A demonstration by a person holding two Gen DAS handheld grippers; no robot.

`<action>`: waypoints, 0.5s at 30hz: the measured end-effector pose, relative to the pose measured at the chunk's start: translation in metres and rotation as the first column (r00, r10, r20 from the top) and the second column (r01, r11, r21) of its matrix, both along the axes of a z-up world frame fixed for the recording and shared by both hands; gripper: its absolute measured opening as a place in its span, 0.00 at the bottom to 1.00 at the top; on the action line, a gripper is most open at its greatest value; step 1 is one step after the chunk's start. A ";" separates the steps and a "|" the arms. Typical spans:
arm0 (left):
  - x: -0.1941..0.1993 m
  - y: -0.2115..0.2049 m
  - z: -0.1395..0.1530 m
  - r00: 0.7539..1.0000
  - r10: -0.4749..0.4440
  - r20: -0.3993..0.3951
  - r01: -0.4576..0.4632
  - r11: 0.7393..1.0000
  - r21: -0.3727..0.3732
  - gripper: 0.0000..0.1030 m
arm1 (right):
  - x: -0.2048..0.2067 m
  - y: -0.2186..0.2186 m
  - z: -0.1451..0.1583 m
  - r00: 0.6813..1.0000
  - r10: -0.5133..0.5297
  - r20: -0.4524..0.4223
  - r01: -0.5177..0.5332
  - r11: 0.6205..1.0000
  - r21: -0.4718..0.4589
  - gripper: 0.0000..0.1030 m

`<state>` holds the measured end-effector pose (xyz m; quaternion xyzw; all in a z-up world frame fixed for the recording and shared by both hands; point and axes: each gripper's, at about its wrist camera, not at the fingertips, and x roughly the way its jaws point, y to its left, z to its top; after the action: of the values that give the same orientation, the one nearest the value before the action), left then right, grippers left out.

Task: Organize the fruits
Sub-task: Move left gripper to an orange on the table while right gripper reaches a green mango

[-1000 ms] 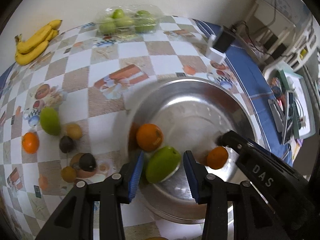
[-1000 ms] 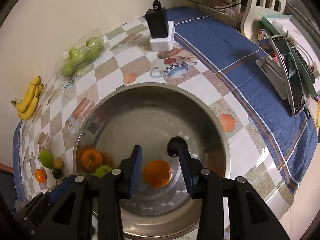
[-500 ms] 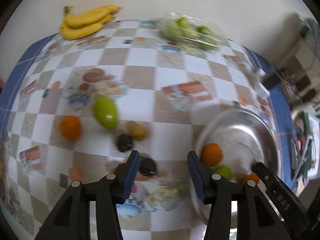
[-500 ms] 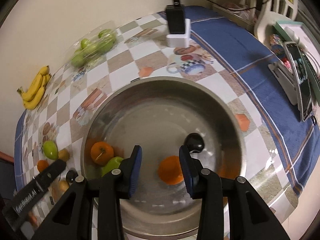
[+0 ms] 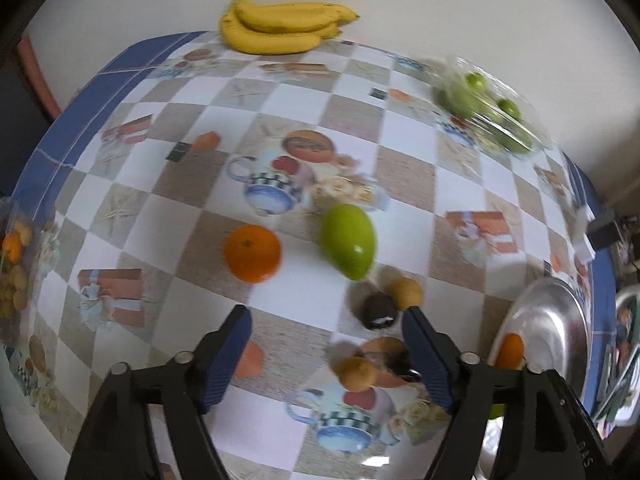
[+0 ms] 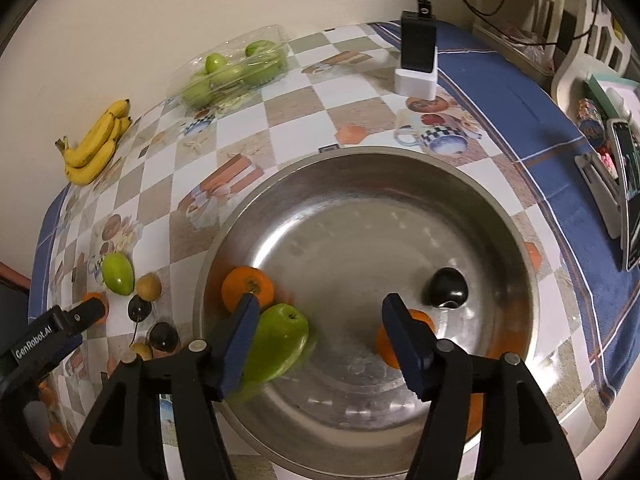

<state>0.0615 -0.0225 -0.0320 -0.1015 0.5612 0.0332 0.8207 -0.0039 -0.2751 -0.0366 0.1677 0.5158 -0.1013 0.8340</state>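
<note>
Orange round citrus and a green pear-shaped fruit are lying ahead of the left tool, whose jaws have just been opening, empty. Right tool, likewise just opening, is hovering empty over the steel bowl, fruit collecting inside.

both grippers newly wider

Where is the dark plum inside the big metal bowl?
In the right wrist view, the dark plum sits on the bowl's right side, just above an orange.
</note>
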 end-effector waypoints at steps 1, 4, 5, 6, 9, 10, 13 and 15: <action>0.000 0.005 -0.001 1.000 0.011 0.001 -0.011 1.000 0.006 0.82 | 0.000 0.002 0.000 1.000 0.004 0.002 -0.004 1.000 -0.001 0.77; 0.001 0.012 -0.002 0.999 0.037 0.006 -0.037 0.999 0.023 0.92 | 0.002 0.007 -0.001 1.000 0.021 0.005 -0.021 1.000 -0.003 0.82; 0.002 0.016 -0.002 0.999 0.049 0.010 -0.049 0.998 0.028 0.96 | 0.003 0.009 -0.001 1.000 0.027 0.004 -0.027 1.000 -0.004 0.82; 0.002 0.019 -0.002 0.998 0.055 0.013 -0.056 0.998 0.029 0.98 | 0.003 0.011 -0.001 0.999 0.031 0.003 -0.031 0.999 -0.006 0.85; 0.002 0.027 -0.002 0.997 0.068 0.020 -0.069 0.997 0.036 1.00 | 0.004 0.015 -0.002 0.999 0.042 0.006 -0.042 0.999 -0.009 0.86; 0.002 0.028 -0.002 0.997 0.071 0.021 -0.072 0.997 0.039 1.00 | 0.004 0.016 -0.002 0.999 0.044 0.009 -0.044 0.999 -0.008 0.86; 0.003 0.033 -0.002 0.996 0.082 0.021 -0.083 0.996 0.039 1.00 | 0.004 0.018 -0.002 0.999 0.047 0.018 -0.047 0.999 -0.010 0.96; 0.003 0.037 -0.002 0.996 0.088 0.024 -0.089 0.995 0.038 1.00 | 0.004 0.019 -0.002 0.998 0.049 0.027 -0.048 0.999 -0.014 1.00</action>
<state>0.0644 0.0149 -0.0336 -0.1108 0.5461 0.0792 0.8266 0.0002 -0.2559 -0.0386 0.1508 0.5076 -0.0822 0.8443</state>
